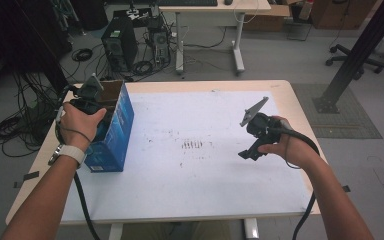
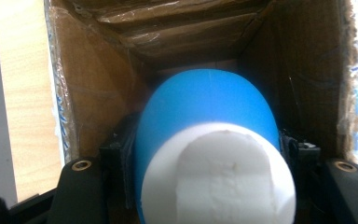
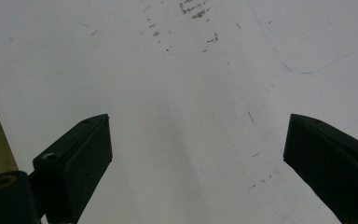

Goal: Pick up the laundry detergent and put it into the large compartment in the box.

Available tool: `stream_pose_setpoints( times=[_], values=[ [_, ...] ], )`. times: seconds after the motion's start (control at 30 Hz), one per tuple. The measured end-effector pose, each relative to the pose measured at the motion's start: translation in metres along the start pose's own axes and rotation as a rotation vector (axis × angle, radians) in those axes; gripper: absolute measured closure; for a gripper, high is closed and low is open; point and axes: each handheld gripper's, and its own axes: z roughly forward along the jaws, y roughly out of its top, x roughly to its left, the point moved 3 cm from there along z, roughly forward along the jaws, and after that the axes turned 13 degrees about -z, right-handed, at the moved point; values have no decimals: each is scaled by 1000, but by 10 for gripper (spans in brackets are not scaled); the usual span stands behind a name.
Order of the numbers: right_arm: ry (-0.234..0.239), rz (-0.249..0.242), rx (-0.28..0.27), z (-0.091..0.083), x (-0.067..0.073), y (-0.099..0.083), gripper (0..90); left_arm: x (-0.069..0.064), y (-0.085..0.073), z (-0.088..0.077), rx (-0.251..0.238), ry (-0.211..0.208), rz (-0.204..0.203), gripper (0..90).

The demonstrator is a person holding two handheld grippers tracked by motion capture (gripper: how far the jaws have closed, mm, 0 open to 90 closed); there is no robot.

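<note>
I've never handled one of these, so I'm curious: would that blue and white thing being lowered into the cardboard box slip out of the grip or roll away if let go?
The blue and white thing looks smooth and rounded, so it may be slippery. The left hand-held gripper clamps it from both sides. Set free, it would probably roll, though the box walls should stop it.

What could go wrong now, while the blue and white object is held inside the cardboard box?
1. The left hand-held gripper grips the rounded blue and white object; that smooth surface might slip.
2. The open box stands near the table edge; a push could shift it or tip it.
3. The box walls are close, so the jaws may snag.
</note>
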Motion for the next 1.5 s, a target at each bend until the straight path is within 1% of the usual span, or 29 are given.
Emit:
stream_pose_setpoints(
  times=[0.17, 0.33, 0.47, 0.57, 0.8, 0.97, 1.2, 1.37, 1.5],
  values=[
    [-1, 4, 5, -1, -1, -2, 79, 2, 2, 2, -9, -9, 2, 369],
    [0, 5, 4, 0, -1, -2, 80, 3, 3, 3, -5, -14, -1, 366],
    [5, 6, 5, 3, -1, -1, 80, 7, 5, 5, 0, -22, -9, 361],
    [7, 5, 7, 5, -1, -1, 79, 8, 5, 6, 5, -25, -2, 359],
    [11, 4, 7, 7, -1, 1, 80, 8, 6, 8, 2, -31, -3, 350],
    [11, 8, 12, 6, -2, -1, 80, 8, 7, 9, -1, -30, -4, 341],
    [13, 9, 13, 7, -2, -2, 80, 7, 7, 8, 1, -33, 2, 306],
    [14, 7, 12, 7, -1, -1, 80, 7, 7, 6, -7, -48, -5, 268],
    [16, 5, 14, 8, -1, -1, 79, 6, 6, 5, -6, -46, 1, 252]
  ],
)
